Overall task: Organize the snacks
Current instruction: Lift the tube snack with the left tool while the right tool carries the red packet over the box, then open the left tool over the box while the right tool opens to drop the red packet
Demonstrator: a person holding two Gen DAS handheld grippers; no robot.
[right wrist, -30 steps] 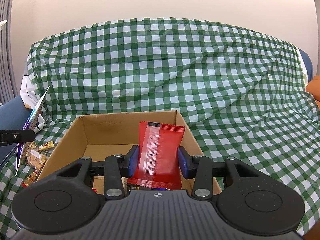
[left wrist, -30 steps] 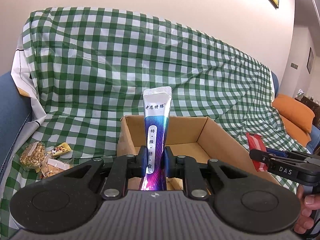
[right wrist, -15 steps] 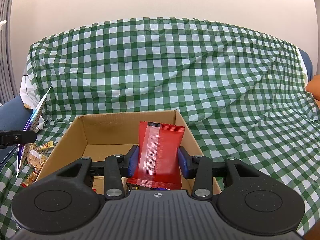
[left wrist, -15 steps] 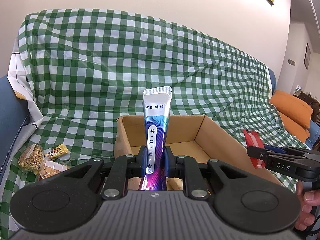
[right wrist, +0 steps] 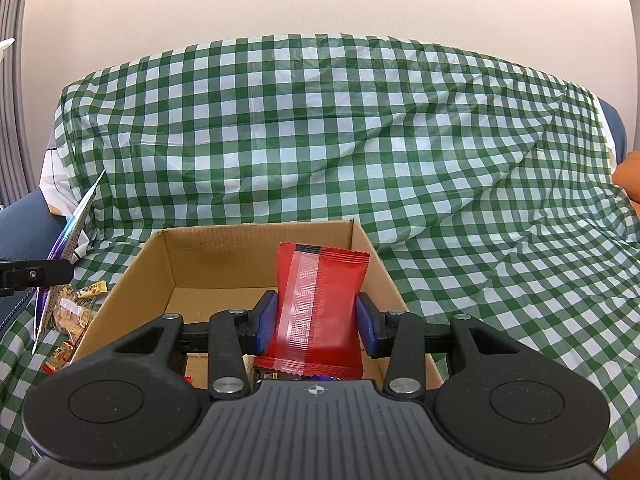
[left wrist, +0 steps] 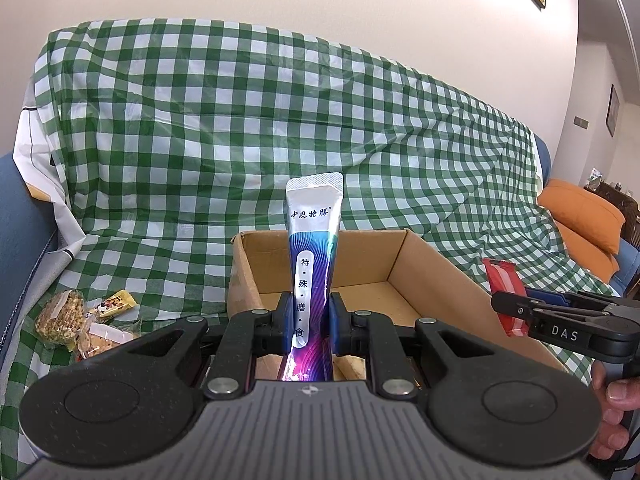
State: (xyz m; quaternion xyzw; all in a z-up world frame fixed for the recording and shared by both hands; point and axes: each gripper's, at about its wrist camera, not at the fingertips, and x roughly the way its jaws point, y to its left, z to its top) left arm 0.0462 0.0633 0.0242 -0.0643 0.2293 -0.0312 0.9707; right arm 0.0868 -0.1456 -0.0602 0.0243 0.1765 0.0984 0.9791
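Flanking the cardboard box (left wrist: 436, 268), loose snacks (left wrist: 84, 320) lie left.

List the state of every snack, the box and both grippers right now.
Left gripper: shut on the purple stick pack, held upright.
Right gripper: shut on the red packet, upright.
Cardboard box: open-topped, a few wrappers inside.
Loose snacks: lying on the checkered cloth beside the box.

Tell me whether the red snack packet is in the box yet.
Not yet. The red snack packet stands upright, clamped in the right claw, above the cardboard box.
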